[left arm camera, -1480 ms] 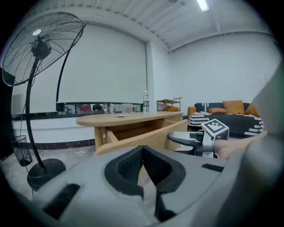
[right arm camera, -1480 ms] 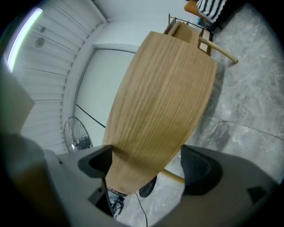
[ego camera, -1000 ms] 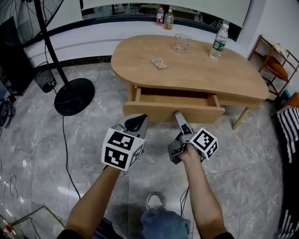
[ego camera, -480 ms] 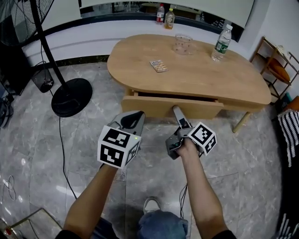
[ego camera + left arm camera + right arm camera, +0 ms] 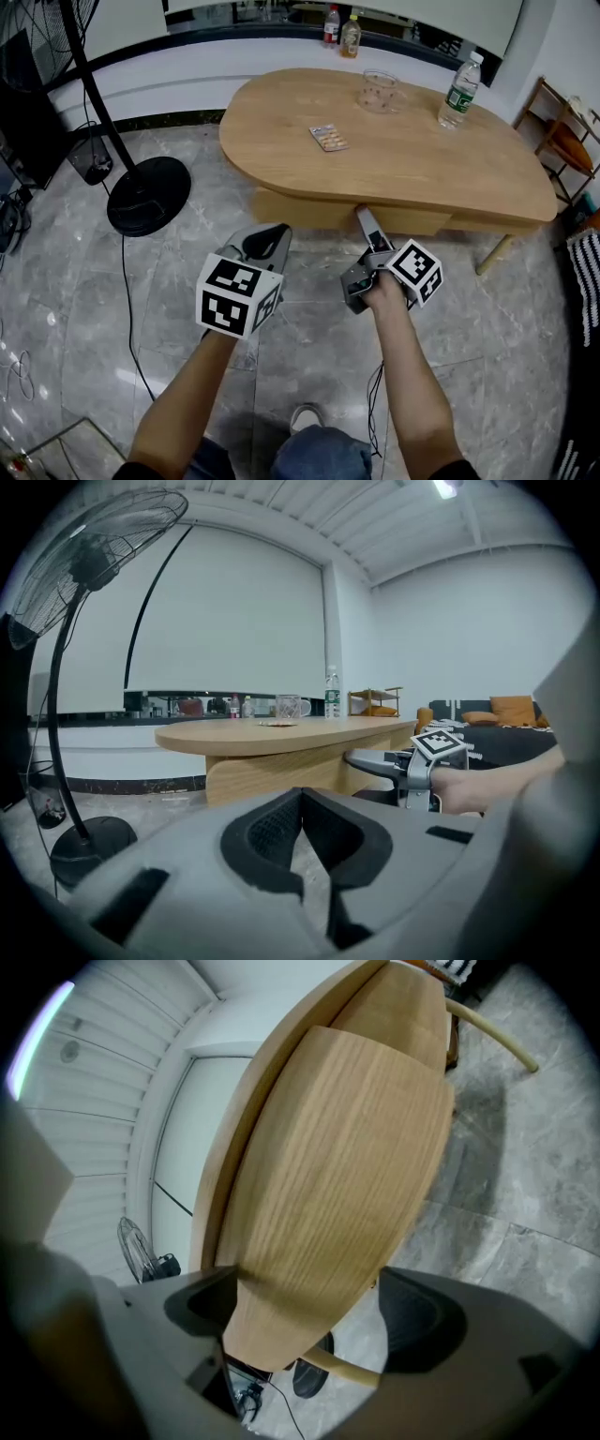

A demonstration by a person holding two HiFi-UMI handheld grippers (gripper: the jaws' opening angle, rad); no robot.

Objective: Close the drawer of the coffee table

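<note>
The oval wooden coffee table (image 5: 422, 159) stands ahead of me, and its drawer front (image 5: 309, 208) sits pushed in under the top. My right gripper (image 5: 362, 216) is turned on its side with its tip against the drawer front, near the middle. In the right gripper view the wood panel (image 5: 347, 1176) fills the picture, and the right gripper (image 5: 309, 1312) has its jaws apart at either side of it. My left gripper (image 5: 272, 234) hangs shut and empty over the floor, short of the table. From the left gripper (image 5: 300, 799) I see the drawer front (image 5: 272, 771) and the right gripper (image 5: 361, 758).
On the tabletop lie a blister pack (image 5: 328, 138), a glass cup (image 5: 379, 89) and a water bottle (image 5: 460, 92). A fan's round base (image 5: 148, 194) with a cable (image 5: 127, 281) stands at the left. A wooden rack (image 5: 567, 131) is at the right.
The drawer stood open a second ago and now lies flush under the tabletop. My right gripper moved forward with it. The left gripper stayed about where it was.
</note>
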